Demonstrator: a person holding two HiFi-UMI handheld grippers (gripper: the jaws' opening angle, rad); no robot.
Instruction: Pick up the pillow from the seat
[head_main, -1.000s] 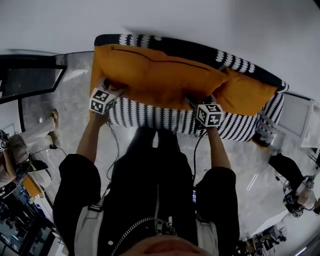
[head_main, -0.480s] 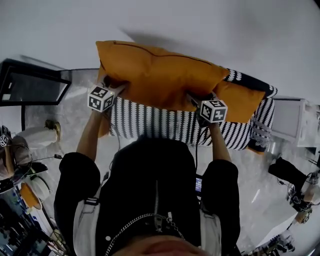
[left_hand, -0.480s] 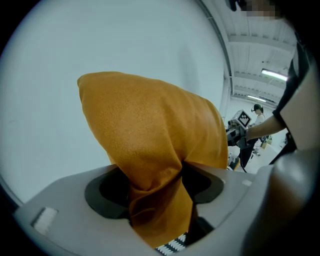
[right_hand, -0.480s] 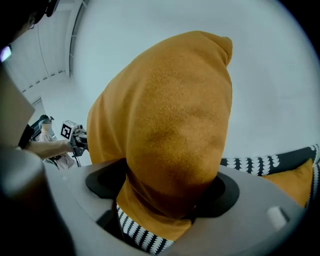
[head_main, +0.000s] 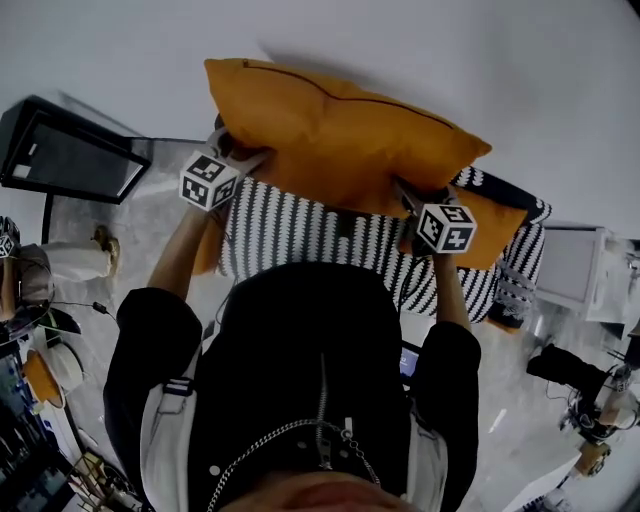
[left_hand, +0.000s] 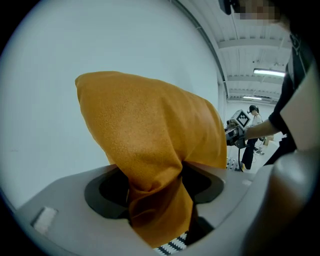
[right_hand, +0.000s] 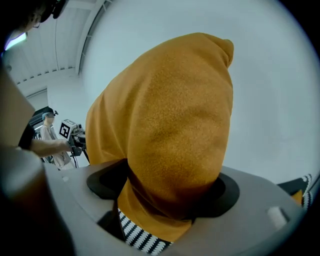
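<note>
Nearest the head camera is the person's dark jacket, with both forearms reaching forward and up.

At the end of the left arm, the left claw bites the pillow's left end. In the left gripper view its jaws stand partly apart, pressed on a bunched fold of orange fabric that fills the gap between them.

The right claw has the pillow's right end the same way. In the right gripper view the cloth bulges out over both jaws, which have just been closing a little further on it.

So the pillow hangs between the two claws, held by its ends, tilted with the right end lower and set against the pale wall.

Below it is the black-and-white striped seat, which also shows as a sliver of pattern under the fabric in each gripper view. The pillow looks clear of the seat's cushion, though its lower edge overlaps the seat's back in the head view, so I cannot be sure of that gap. A second orange cushion lies at the seat's right end, apart from the held one.

The step in hand, as I judge it, is the lift itself, and it is nearly done. What the next move calls for is a steady, even grip from both claws, keeping the ends level enough that the soft fabric does not slip out of either bite, and carrying the pillow fully away from the seat.
</note>
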